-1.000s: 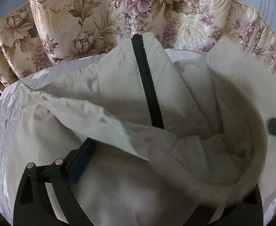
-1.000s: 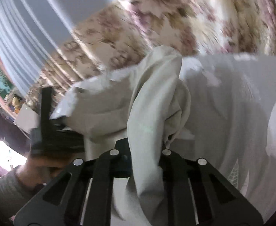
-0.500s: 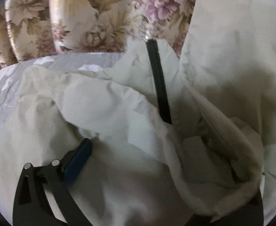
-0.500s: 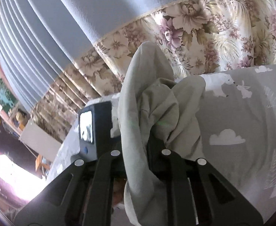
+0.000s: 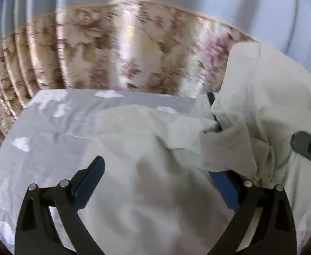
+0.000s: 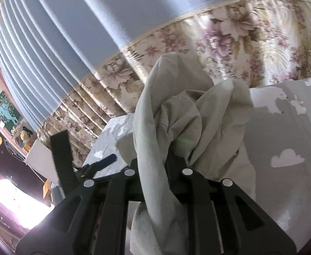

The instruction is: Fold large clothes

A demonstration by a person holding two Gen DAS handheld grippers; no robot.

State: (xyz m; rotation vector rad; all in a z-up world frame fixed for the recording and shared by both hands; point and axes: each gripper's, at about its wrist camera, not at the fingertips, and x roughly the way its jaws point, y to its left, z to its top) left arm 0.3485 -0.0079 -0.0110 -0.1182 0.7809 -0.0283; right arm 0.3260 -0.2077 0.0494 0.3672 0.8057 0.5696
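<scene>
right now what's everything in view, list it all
garment: one, cream-white, spread on the bed, one part bunched and lifted
zipper: one, black, on the garment
bedsheet: one, grey with white clouds and animals, under the garment
curtain: one, blue above, floral below, behind the bed
picture: one, green, far-left wall
left tool: black, blue pads, wide apart over the garment
right tool: black, clamped on the bunched fabric

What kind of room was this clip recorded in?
Probably a bedroom at home: a grey bed sheet printed with white clouds and animals carries the cream zip-up garment, and pleated floral curtains hang behind.
</scene>
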